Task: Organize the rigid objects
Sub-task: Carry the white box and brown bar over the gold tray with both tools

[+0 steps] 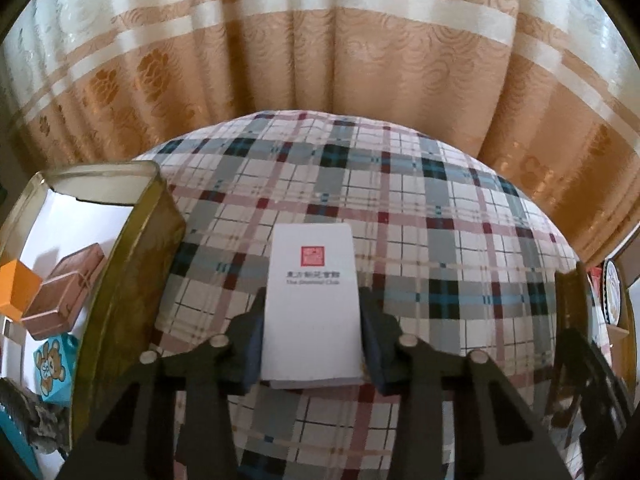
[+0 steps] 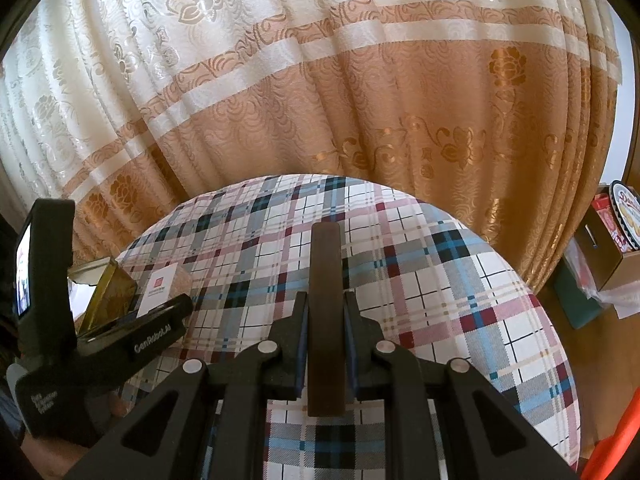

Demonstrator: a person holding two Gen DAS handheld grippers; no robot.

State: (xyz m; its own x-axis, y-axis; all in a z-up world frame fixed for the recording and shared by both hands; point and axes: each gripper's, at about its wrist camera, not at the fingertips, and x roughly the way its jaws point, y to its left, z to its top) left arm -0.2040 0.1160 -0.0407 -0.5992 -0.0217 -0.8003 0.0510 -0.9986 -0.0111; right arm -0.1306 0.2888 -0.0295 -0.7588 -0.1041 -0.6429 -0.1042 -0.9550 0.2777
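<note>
A white card box (image 1: 310, 300) with a red seal mark lies on the plaid cloth (image 1: 400, 216). My left gripper (image 1: 313, 320) straddles it, pads against both long sides, shut on it. To its left stands an open gold tin (image 1: 132, 240) holding an orange box (image 1: 18, 288), a brown box (image 1: 64, 288) and a blue teddy-bear box (image 1: 54, 368). My right gripper (image 2: 325, 320) is shut on a thin dark brown flat piece (image 2: 326, 280), seen edge-on above the cloth. The right wrist view also shows the left gripper (image 2: 176, 312), the white box (image 2: 160, 286) and the tin (image 2: 108, 292) at far left.
A cream and tan curtain (image 2: 320, 100) hangs right behind the round plaid-covered table. Off the table's right side stand a cardboard box (image 2: 608, 256) with a round biscuit tin (image 2: 626, 212) and a dark green item. An orange bar (image 2: 616, 448) crosses the lower right corner.
</note>
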